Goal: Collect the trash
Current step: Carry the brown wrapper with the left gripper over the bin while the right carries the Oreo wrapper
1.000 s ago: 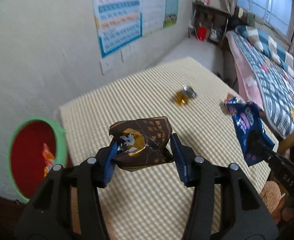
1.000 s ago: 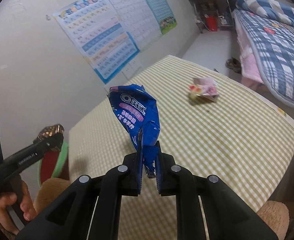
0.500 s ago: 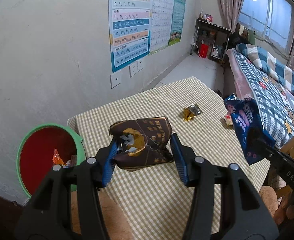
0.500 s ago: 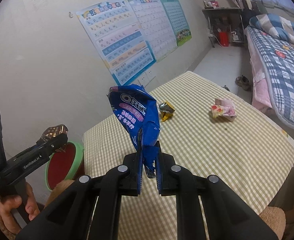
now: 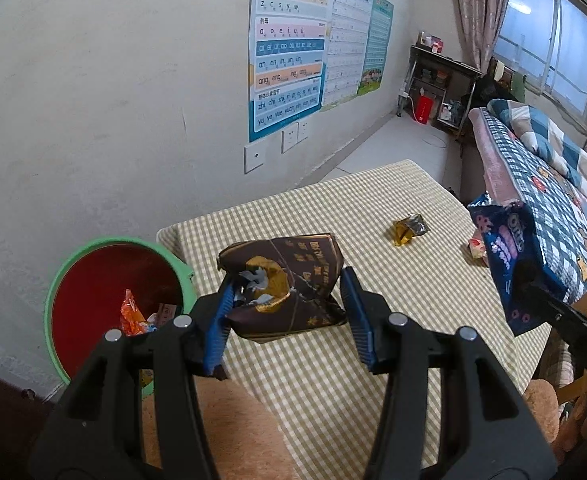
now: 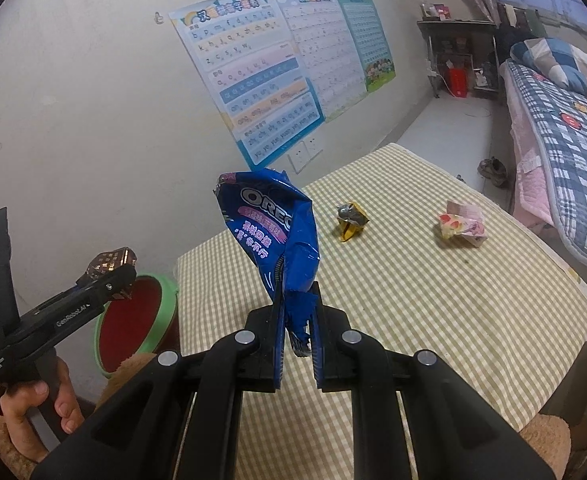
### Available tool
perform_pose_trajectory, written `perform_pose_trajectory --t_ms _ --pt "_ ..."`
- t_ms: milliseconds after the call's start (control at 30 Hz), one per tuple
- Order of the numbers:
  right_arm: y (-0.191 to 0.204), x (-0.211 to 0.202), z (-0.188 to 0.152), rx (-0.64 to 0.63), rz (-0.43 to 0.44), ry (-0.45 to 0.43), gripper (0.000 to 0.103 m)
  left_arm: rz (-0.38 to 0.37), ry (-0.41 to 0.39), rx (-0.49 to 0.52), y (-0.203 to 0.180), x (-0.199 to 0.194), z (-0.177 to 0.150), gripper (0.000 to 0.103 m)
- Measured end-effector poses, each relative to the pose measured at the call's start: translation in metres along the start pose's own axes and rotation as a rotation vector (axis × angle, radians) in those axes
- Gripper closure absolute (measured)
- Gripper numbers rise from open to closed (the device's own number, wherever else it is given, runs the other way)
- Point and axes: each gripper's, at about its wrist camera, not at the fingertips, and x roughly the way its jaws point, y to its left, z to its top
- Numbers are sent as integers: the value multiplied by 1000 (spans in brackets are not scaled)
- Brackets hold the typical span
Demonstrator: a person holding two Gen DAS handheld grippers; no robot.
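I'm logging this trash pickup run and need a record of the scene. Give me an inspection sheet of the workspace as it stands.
Surface: table under a green-checked cloth.
Job's things: brown wrapper and blue Oreo bag both held in the air; gold wrapper and pink wrapper lying apart on the cloth; green-rimmed red bin beside the table's corner, with an orange wrapper and other scraps inside.
Clutter: nothing seen.
Grippers: left gripper clamped on the brown wrapper; right gripper shut on the bag's lower end.
Cables: nothing seen.
Surroundings: wall posters, bed with checked quilt, a shelf in the far corner, a window.
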Motion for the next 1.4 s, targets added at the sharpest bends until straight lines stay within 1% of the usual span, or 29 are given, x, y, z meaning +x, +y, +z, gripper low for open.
perform_pose_trajectory --t_ms 367,867,1133,1400 --pt "3 -4 3 -4 11 -12 91 25 -31 25 0 -9 0 54" --pt "25 4 2 -44 20 18 91 27 -35 -18 21 -14 -2 54" --pt "44 12 3 -80 19 37 91 29 -39 -43 36 -14 -3 54" --pt "68 31 5 -118 33 73 91 51 -37 -90 65 -15 -5 54"
